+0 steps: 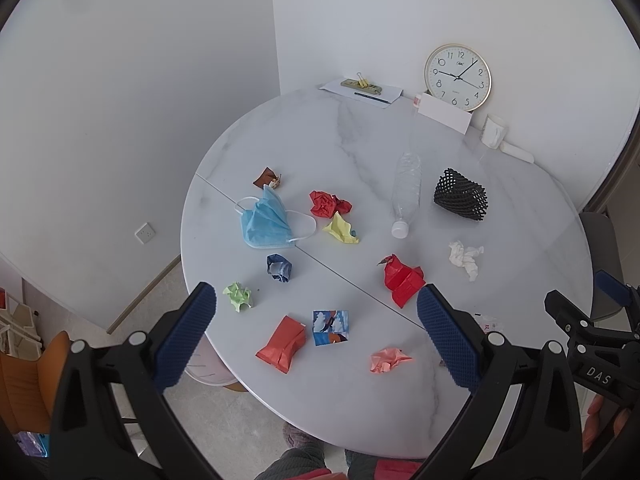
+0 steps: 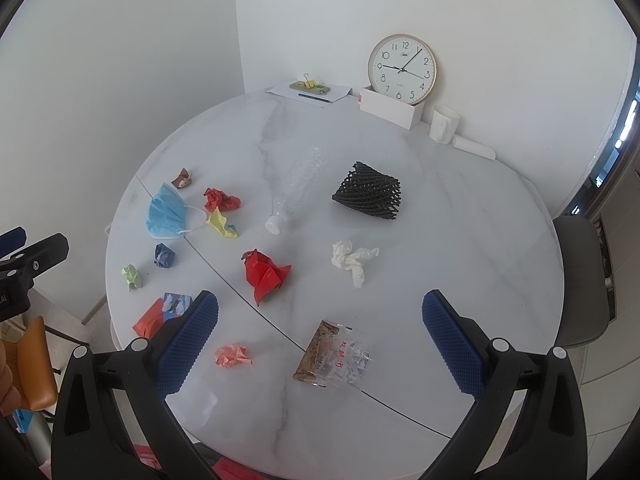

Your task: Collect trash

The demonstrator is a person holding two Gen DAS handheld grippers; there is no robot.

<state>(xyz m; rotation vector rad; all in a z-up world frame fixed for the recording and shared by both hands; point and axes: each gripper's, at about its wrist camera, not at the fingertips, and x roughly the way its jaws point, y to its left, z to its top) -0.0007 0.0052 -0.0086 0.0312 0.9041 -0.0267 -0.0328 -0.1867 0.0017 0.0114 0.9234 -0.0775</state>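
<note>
Trash lies scattered on a round white marble table [image 1: 360,152]: a blue face mask [image 1: 264,220], red paper wads [image 1: 330,204] [image 1: 402,278], a yellow scrap [image 1: 340,230], a clear bottle [image 1: 407,190], black foam netting [image 1: 460,194], a white tissue [image 1: 464,256], a pink wad [image 1: 388,360], an orange-red packet [image 1: 282,344] and a picture scrap [image 1: 330,327]. A clear snack wrapper [image 2: 334,354] lies near my right gripper [image 2: 320,340]. My left gripper [image 1: 316,334] is open and empty above the near edge. The right gripper is open and empty too.
A clock [image 1: 458,77], a white box [image 1: 444,114], a white cup [image 2: 443,123], papers with a binder clip [image 1: 362,87] stand at the back by the wall. A grey chair [image 2: 580,280] is at the right, an orange chair [image 1: 24,380] at the left.
</note>
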